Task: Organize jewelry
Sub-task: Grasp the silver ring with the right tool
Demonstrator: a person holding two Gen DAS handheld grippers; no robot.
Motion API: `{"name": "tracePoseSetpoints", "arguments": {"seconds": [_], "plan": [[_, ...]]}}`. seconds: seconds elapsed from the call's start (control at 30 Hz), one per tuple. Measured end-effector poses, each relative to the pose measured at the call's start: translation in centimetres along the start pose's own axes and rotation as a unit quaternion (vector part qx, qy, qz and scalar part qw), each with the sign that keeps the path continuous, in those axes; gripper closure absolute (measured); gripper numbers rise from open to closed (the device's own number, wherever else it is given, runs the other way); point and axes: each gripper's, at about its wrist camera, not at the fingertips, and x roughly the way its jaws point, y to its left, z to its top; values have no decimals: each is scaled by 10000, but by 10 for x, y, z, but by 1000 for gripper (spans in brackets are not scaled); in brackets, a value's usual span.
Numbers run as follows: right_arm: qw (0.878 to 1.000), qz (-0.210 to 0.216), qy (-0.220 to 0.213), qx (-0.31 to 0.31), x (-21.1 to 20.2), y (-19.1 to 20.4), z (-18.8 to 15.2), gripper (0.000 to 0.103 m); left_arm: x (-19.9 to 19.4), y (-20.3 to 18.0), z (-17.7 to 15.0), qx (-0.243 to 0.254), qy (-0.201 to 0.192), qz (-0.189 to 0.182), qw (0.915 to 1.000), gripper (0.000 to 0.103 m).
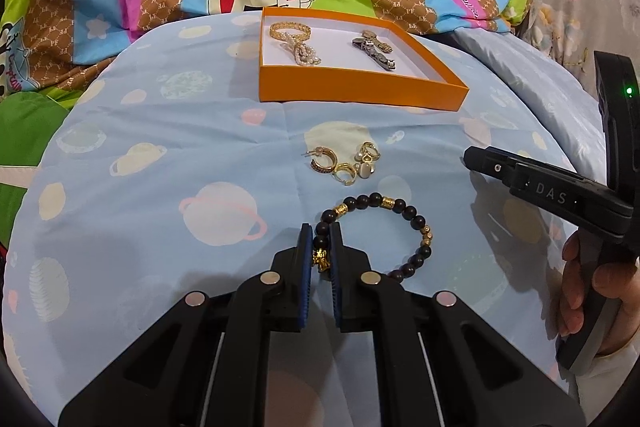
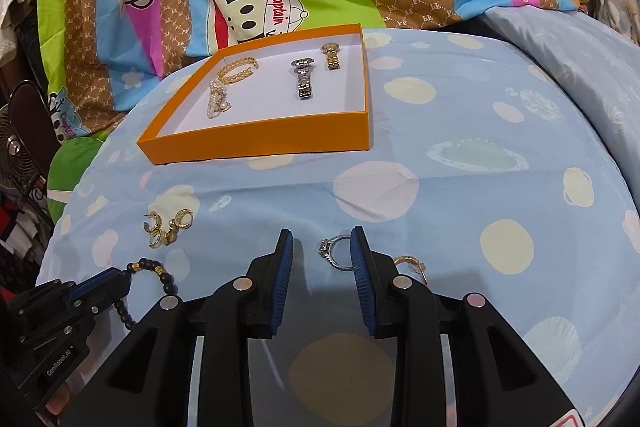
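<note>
Pinching the near arc of the beaded bracelet [image 1: 376, 231], the left gripper [image 1: 321, 247] has its blue pads pressed on the dark beads and gold charm, the rest of the loop lying on the blue bedsheet [image 1: 160, 131] to its right. Ahead of it sits a cluster of gold earrings [image 1: 344, 163], and farther ahead the orange box [image 1: 360, 87]. The right gripper [image 2: 322, 255] is spread wide, a silver ring [image 2: 334, 253] lying between its fingers, touching the right one. A gold hoop [image 2: 410, 263] peeks out just right of it.
</note>
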Motion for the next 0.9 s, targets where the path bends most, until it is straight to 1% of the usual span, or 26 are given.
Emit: {"name": "tracePoseSetpoints", "arguments": {"seconds": [0.03,0.1,0.13,0.23,0.43,0.63,0.73,0.9], "plan": [[10000,-34,-3,43,0,-2,0,81,0,0,0,-5,-1,-5,10000,95],[9999,4,13,128,0,-5,-1,94,0,0,0,-13,-3,-15,10000,95],[9998,53,18,174,0,-7,-1,95,0,0,0,-15,-3,-19,10000,95],[9999,24,-11,150,-2,-5,-1,96,0,0,0,-11,-4,-12,10000,95],[9997,17,-200,112,-11,-1,-2,99,0,0,0,-13,-6,-14,10000,95],[9995,101,-301,85,-21,2,-5,99,-3,0,1,-12,-41,-18,10000,96],[9991,158,-387,77,-30,4,-3,99,-11,-2,5,-57,-88,-193,9998,96],[9979,273,-593,21,-46,8,8,99,-33,-12,24,-41,-283,-553,9981,96]]}}
